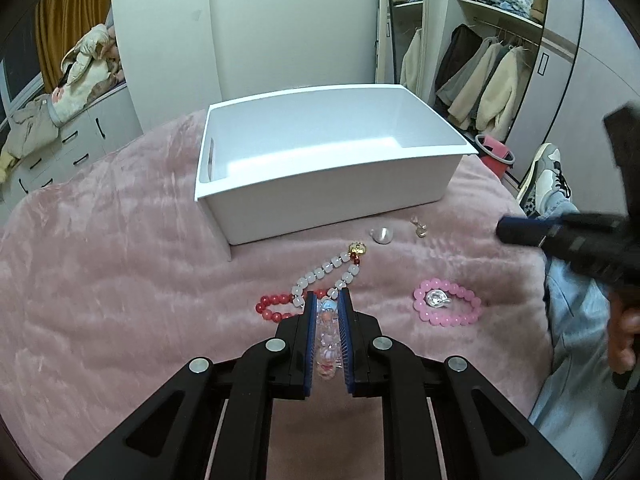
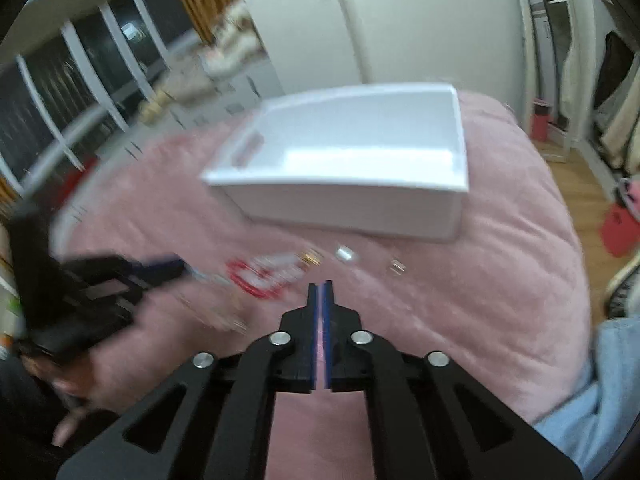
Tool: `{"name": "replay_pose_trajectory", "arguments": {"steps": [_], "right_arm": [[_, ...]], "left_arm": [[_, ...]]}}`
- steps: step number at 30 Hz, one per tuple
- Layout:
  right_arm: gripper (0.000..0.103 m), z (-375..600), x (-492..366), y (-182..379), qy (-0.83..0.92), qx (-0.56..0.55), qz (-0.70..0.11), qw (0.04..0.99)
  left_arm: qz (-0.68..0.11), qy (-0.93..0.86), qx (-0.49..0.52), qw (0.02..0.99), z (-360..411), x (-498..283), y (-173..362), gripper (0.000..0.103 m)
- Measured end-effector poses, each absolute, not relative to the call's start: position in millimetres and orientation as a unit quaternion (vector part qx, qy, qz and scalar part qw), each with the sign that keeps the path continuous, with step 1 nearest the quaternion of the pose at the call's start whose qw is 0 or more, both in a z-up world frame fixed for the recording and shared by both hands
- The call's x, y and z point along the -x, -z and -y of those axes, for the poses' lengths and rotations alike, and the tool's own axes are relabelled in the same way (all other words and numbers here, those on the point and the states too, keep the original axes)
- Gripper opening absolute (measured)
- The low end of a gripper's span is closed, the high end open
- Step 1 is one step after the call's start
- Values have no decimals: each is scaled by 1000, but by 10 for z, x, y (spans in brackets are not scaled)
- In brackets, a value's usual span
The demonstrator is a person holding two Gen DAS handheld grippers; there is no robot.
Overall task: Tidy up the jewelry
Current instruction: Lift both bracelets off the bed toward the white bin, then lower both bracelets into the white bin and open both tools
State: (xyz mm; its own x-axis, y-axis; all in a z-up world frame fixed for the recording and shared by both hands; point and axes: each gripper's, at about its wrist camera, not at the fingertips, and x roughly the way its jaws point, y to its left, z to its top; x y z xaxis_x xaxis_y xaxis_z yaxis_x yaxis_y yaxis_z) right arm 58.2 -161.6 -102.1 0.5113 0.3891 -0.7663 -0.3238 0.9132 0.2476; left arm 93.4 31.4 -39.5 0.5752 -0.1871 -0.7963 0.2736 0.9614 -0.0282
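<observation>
My left gripper (image 1: pixel 328 300) is shut on a clear and pink beaded bracelet (image 1: pixel 327 336), low over the pink blanket. Just past its tips lie a red bead bracelet (image 1: pixel 274 305) and a white bead bracelet with a gold charm (image 1: pixel 326 270). A pink bead bracelet (image 1: pixel 448 306) with a clear piece inside lies to the right. A pearl piece (image 1: pixel 382 235) and a small gold earring (image 1: pixel 419 227) lie near the white bin (image 1: pixel 320 184). My right gripper (image 2: pixel 321 286) is shut and empty; it also shows in the left wrist view (image 1: pixel 508 232). The right wrist view is blurred.
The pink blanket (image 1: pixel 120 280) covers the bed. Drawers with clothes (image 1: pixel 60 136) stand at the left, an open wardrobe (image 1: pixel 492 80) at the right. A person's leg in jeans and a shoe (image 1: pixel 548 180) are at the bed's right edge.
</observation>
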Motion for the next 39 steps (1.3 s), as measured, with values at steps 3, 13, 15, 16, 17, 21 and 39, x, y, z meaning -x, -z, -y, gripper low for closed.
{"name": "replay_pose_trajectory", "arguments": {"steps": [3,13,15,16,17,21,39], "right_arm": [[79,1593,-715,1577,-191,-20,-519,833],[12,1764,-755,1666,-195,-78,-517,830],[12,1781,-731,1514,-203,-87,-496,840],[12,1778,-716,1433,-209,-89,-486,844],[12,1771,-696,1334,-216,-90,-475,848],[12,1730,-684,969,-233,-93,-439,863],[12,1711,-1369,180,-275,-144,-368,876]], "left_arm": [[-442,133,-47,886,-314,-925,403,16],[-430,136,-42,892,-357,-954,304,16],[-430,135,-42,892,-363,-969,295,16],[-428,135,-42,892,-370,-976,284,16],[-427,135,-42,893,-375,-982,268,16],[-418,137,-38,897,-412,-1026,163,16],[-375,135,-36,917,-385,-1582,-568,16]]}}
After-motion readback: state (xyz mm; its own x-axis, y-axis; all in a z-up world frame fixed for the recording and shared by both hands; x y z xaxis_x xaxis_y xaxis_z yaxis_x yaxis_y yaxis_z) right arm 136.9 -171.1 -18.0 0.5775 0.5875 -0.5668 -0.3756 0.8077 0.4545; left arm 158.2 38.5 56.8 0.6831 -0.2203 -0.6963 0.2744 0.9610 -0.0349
